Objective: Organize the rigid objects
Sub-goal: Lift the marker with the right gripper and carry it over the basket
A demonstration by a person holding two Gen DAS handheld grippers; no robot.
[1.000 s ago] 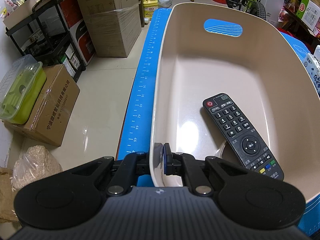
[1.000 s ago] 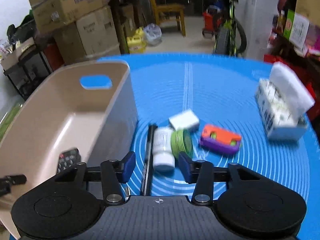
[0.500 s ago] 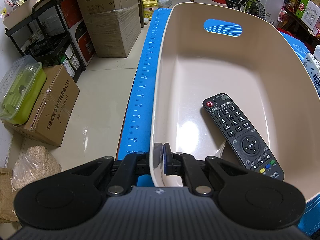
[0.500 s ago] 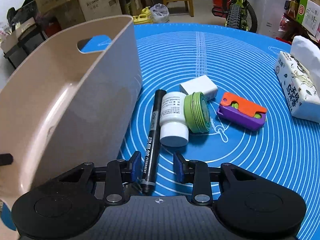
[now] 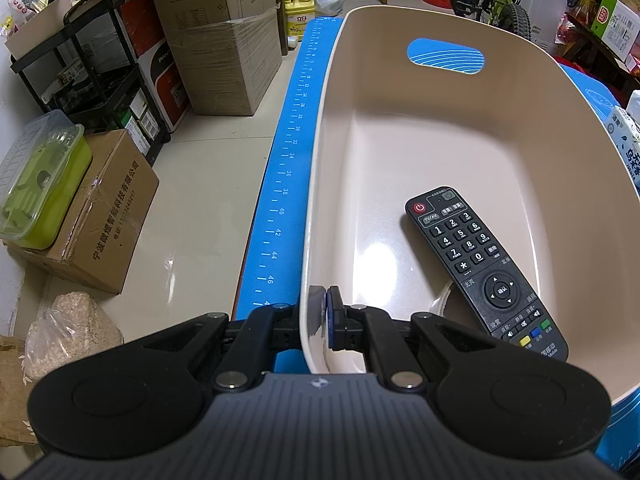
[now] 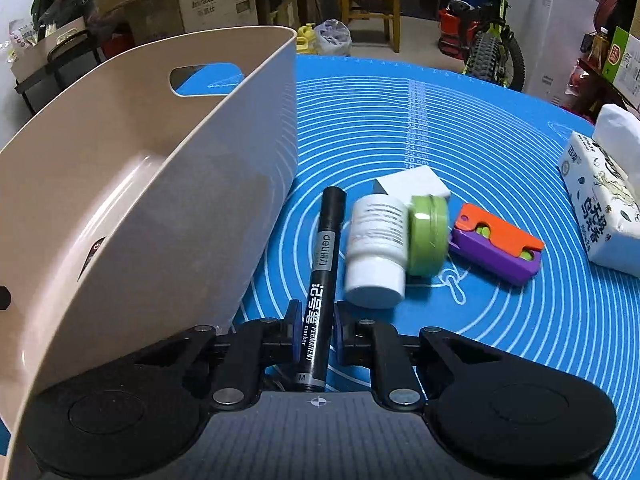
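A beige plastic basin (image 5: pixel 420 140) stands on the blue mat (image 6: pixel 440 120). My left gripper (image 5: pixel 320 300) is shut on the basin's near rim, one pad inside and one outside. A black remote (image 5: pixel 480 272) lies on the basin floor. To the right of the basin (image 6: pixel 160 200), a black marker (image 6: pixel 322 264) lies on the mat. My right gripper (image 6: pixel 317 320) is low over the marker's near end. Its jaws are closing, and the pads touch both sides of the marker. Beside the marker are a white bottle (image 6: pixel 376 248), a green round tin (image 6: pixel 428 236), a white block (image 6: pixel 412 182) and an orange-and-purple toy (image 6: pixel 496 244).
A tissue pack (image 6: pixel 600 200) sits at the mat's right edge. The basin wall rises close to the left of the right gripper. Beyond the table's left edge, cardboard boxes (image 5: pixel 224 40) and a black rack (image 5: pixel 100 80) stand on the floor. A bicycle (image 6: pixel 488 52) stands behind.
My right gripper came down toward the mat and its jaws narrowed from wide apart to the marker's sides. The left gripper and the basin have not moved.
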